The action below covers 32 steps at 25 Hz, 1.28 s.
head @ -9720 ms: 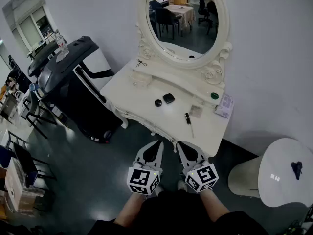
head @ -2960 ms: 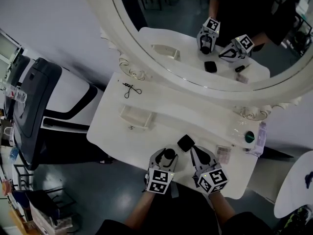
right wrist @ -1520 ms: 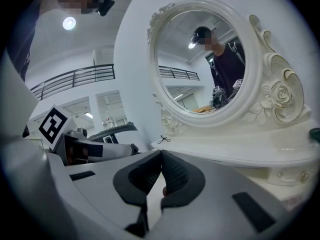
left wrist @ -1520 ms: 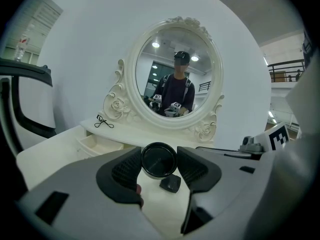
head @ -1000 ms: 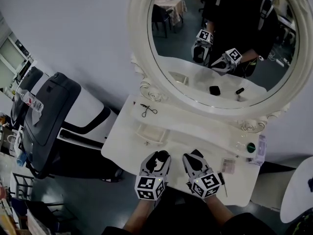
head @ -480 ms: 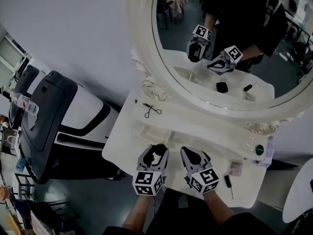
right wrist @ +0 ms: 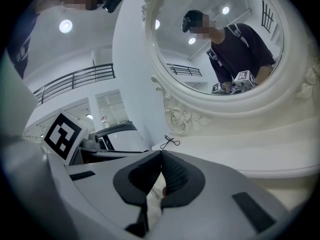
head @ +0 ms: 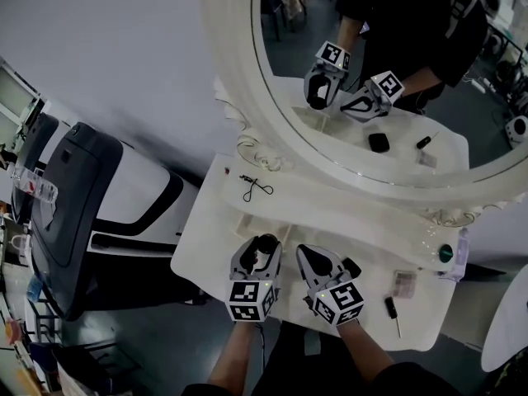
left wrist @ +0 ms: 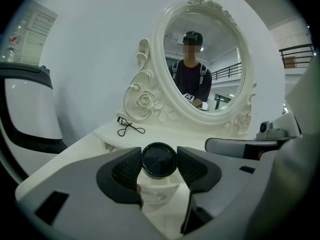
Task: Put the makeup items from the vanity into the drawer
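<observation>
My left gripper (head: 259, 251) is shut on a small round jar with a black lid (head: 266, 242). In the left gripper view the jar (left wrist: 159, 159) sits between the two dark pads (left wrist: 125, 171). Just beyond it, a small open drawer (head: 250, 221) sticks out of the white vanity (head: 206, 238). My right gripper (head: 308, 255) hovers beside the left one, jaws shut with nothing between them (right wrist: 161, 160). A black compact (head: 351, 265) lies on the vanity just right of it, partly hidden.
An eyelash curler (head: 254, 188) lies at the vanity's back left. At the right lie a small palette (head: 404, 283), a black stick (head: 392, 309) and a green round item (head: 446, 254). The oval mirror (head: 379, 73) stands behind. A treadmill (head: 74, 196) stands to the left.
Both grippers have moved left along the vanity toward the small drawer. The jar stays in the left gripper. The compact now lies to the right of the right gripper.
</observation>
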{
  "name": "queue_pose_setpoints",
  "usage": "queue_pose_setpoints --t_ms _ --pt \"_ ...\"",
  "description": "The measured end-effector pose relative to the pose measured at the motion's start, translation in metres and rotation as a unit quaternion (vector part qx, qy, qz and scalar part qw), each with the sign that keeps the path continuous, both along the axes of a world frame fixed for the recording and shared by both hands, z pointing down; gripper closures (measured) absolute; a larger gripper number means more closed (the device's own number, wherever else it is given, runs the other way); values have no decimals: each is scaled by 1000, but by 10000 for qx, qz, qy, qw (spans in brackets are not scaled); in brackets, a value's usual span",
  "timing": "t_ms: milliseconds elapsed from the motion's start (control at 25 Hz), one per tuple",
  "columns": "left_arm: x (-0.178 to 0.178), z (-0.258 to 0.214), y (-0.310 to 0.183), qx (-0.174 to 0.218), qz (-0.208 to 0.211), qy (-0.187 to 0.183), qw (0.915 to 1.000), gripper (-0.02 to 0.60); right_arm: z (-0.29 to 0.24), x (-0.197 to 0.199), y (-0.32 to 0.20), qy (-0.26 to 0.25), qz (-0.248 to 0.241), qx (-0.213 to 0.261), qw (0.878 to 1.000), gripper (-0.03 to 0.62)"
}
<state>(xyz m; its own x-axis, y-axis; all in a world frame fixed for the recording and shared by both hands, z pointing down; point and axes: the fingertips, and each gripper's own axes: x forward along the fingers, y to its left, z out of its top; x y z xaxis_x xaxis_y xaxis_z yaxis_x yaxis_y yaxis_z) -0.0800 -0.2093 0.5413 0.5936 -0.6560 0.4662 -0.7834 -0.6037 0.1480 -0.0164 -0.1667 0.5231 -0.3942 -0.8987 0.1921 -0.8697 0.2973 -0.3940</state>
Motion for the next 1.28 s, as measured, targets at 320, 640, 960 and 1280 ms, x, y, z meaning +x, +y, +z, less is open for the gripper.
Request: queue_pose_setpoints --t_ms 320,640,960,1280 --pt "3 27 -27 39 200 -351 9992 357 19 -1 -11 -67 58 -94 9999 571" --pt "6 41 -31 163 218 -556 9981 357 26 5 -12 -75 106 -142 9998 571" --pt "5 37 -30 216 141 -481 9985 357 27 8 -10 -85 124 -161 9998 571" --pt "4 10 -12 357 107 -319 9988 380 11 7 1 -37 49 -62 10000 571"
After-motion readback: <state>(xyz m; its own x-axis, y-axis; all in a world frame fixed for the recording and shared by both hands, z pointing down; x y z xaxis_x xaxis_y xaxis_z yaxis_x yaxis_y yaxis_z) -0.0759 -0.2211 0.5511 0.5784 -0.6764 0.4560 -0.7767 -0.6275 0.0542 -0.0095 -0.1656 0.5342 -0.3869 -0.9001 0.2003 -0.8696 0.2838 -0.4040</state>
